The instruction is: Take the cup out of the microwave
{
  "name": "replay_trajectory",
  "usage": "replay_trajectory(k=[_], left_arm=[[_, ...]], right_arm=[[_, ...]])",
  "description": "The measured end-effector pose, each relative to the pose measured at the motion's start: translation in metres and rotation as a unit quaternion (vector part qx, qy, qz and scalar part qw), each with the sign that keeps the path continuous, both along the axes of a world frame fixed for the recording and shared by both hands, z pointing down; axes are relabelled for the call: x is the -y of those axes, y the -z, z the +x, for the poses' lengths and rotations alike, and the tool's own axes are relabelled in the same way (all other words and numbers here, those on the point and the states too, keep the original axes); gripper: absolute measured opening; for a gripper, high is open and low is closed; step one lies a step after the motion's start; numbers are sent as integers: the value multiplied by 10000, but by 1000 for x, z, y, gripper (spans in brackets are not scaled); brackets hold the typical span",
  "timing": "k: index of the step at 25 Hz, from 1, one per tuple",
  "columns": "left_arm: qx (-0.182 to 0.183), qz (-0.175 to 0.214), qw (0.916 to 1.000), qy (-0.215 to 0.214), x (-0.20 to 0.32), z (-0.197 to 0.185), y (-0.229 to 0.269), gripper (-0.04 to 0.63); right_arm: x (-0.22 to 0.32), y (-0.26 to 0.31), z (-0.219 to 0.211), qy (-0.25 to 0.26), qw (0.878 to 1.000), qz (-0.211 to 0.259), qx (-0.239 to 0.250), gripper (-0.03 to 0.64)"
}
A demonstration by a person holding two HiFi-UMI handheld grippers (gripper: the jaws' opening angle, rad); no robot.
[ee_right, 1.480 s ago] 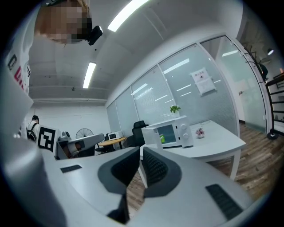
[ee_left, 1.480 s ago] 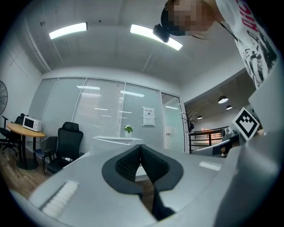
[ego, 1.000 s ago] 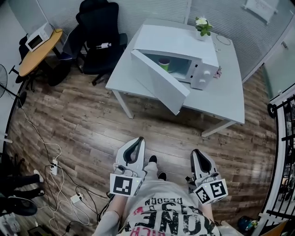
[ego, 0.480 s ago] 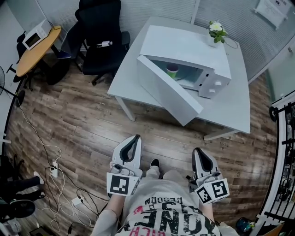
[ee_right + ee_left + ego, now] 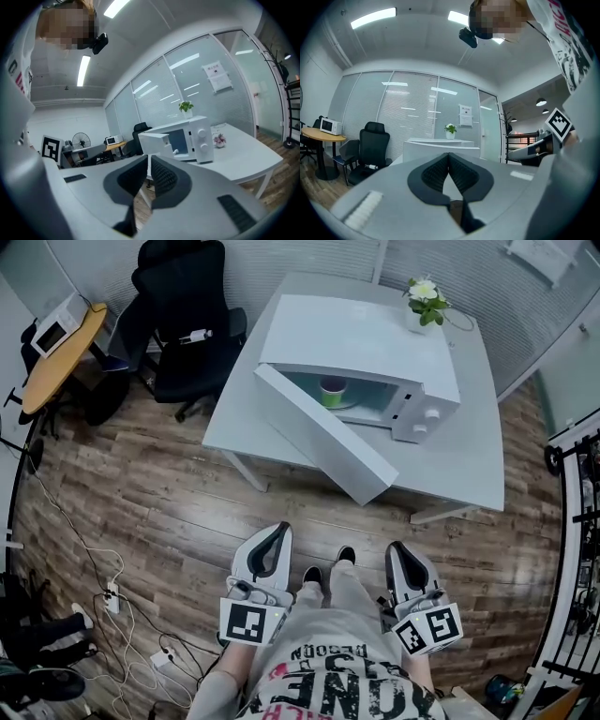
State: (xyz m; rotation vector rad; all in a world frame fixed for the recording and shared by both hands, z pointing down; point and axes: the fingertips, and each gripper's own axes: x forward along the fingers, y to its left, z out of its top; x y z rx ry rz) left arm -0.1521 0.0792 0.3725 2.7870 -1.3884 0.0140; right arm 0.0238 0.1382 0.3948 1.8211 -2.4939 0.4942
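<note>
Both closed and empty, the grey left tongs [image 5: 279, 529] and right tongs [image 5: 397, 547] hang well short of the green cup [image 5: 333, 391] inside the open white microwave [image 5: 375, 338] on the pale table [image 5: 469, 460]; close in, then open one pair.

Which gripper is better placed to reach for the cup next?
Right, probably. The open microwave door stands between the left gripper and the green cup; the right gripper looks past that door into the cavity. Both grippers are shut.
</note>
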Motion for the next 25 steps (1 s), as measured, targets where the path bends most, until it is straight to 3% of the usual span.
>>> replay_trajectory(k=[11,25], left_arm=[[-32,-113,9999,-20,35,70,5,12],[24,237,9959,868,77,95,18,12]], right_arm=[[49,-6,55,201,9998,-68,69,28],[104,-7,106,757,9971,13,99,28]])
